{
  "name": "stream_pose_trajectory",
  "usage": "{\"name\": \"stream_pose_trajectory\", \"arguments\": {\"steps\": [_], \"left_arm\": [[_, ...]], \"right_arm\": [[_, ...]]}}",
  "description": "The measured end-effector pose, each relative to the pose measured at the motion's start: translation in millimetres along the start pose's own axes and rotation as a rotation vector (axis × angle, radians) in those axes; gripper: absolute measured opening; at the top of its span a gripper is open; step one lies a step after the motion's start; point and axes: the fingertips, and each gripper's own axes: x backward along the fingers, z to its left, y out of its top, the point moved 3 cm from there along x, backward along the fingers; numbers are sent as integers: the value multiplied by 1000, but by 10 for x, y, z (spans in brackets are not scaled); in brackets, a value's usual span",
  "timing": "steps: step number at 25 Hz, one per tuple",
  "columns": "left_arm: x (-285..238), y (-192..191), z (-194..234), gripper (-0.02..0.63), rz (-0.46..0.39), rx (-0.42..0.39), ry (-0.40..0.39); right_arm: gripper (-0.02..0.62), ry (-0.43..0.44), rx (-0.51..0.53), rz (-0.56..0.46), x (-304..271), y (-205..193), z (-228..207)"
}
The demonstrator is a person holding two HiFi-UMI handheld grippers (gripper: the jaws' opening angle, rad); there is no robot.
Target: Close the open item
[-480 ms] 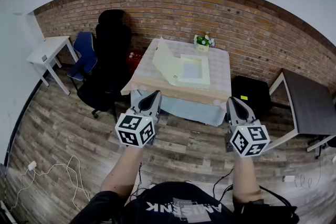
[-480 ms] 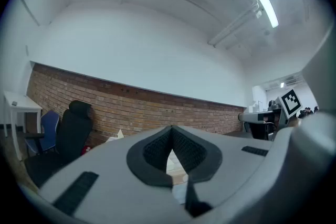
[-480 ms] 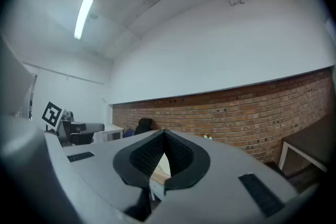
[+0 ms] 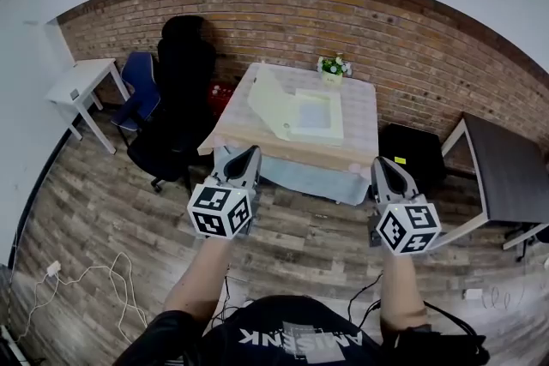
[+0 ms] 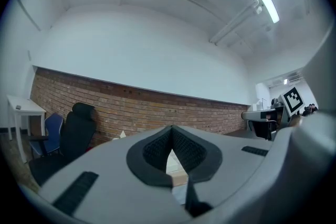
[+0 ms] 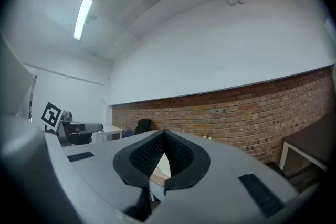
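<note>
Head view: both tools held low over the wooden floor (image 4: 300, 240), well short of the worktop (image 4: 360, 111)

Left tool (image 4: 243, 157): jaws together, nothing between the pads. Its own view agrees, with only a thin sliver of background showing through the notch. Right tool (image 4: 385, 167): the same, closed on nothing.

Open box (image 4: 316, 117): pale and flat, lying near the middle of the cloth-covered worktop. Its lid (image 4: 268, 101) is raised and tilted over the left side. Inside not legible (too small, pale on pale). Hinge cannot be made out. In both gripper views the box is only a pale strip behind the closed pads, mostly hidden by the tool bodies.

Small flower pot (image 4: 333, 67) at the worktop's far edge, near the brick wall (image 4: 412, 47), apart from the box.

Black office chair (image 4: 176, 99) just left of the worktop. A blue chair (image 4: 137, 90) beyond it, partly hidden.

White side table (image 4: 81, 81) far left. Dark desk (image 4: 506, 171) at right, cut off by the frame edge.

Loose cables (image 4: 86, 287) on the floor, lower left
</note>
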Motion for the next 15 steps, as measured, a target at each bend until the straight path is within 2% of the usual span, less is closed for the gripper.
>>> {"name": "stream_pose_trajectory", "arguments": {"steps": [11,15], "left_arm": [[-92,-148,-97,12,16,-5,47],[-176,-192,-180,12,24,-2,81]], "right_arm": [[41,25,5,2,94,-61,-170],[41,33,9,-2,139,-64,-356]]}}
